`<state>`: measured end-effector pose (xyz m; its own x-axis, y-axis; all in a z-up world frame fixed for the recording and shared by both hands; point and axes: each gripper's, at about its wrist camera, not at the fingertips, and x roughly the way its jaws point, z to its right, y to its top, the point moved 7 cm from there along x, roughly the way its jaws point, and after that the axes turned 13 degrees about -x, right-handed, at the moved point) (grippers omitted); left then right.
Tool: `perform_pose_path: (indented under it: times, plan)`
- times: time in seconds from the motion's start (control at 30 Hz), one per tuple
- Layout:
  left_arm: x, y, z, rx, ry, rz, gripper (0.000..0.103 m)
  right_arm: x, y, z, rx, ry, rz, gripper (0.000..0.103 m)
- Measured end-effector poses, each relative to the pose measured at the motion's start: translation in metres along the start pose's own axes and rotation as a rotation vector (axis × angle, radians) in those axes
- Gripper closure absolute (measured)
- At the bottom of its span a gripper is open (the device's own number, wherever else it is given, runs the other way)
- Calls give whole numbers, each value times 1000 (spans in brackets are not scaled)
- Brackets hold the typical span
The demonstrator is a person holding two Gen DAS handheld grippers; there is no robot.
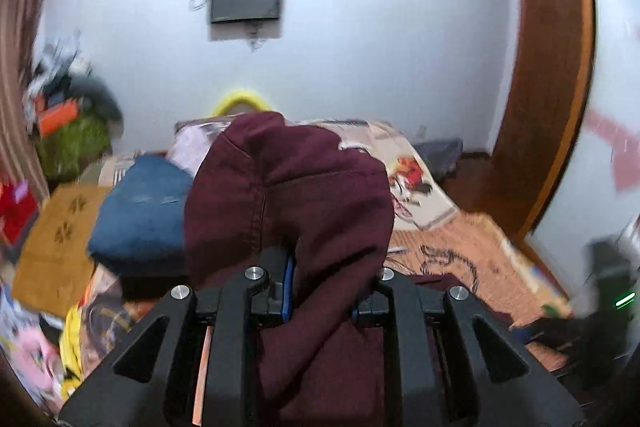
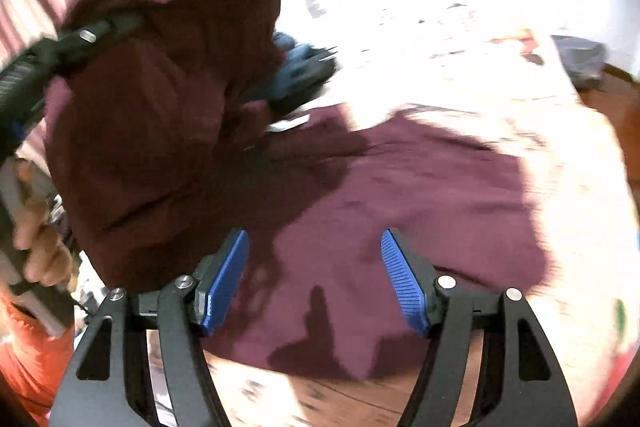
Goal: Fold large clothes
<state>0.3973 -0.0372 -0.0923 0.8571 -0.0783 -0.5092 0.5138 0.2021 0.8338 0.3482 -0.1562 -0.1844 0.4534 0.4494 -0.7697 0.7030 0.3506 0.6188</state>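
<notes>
Maroon garment (image 2: 360, 195) on the bed, one fold clamped in left hand-held gripper (image 1: 324, 291); right hand-held gripper (image 2: 314, 281) agape, empty.

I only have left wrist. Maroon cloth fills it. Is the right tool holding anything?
Observer: No. The right tool is open and empty, above the maroon garment.
Operator: Is all of the garment lifted?
Observer: No. Most lies flat on the bed; only the part in the left tool is raised.
Operator: Who holds the left one?
Observer: A bare hand beside an orange sleeve.
</notes>
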Motion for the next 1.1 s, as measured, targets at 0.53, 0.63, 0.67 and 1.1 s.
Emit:
perform_pose_path:
  times: [0.53, 0.63, 0.67, 1.1]
  plan:
    - [24, -116, 96, 300, -224, -428, 10, -45, -37, 71, 166, -118, 4, 38]
    - [6, -103, 85, 299, -202, -377, 10, -58, -30, 55, 144, -115, 30, 38]
    - [1, -100, 78, 295, -188, -362, 10, -59, -28, 52, 138, -109, 39, 38]
    - [-4, -65, -67, 81, 31, -281, 1, -3, 6, 6, 141, 93, 14, 38]
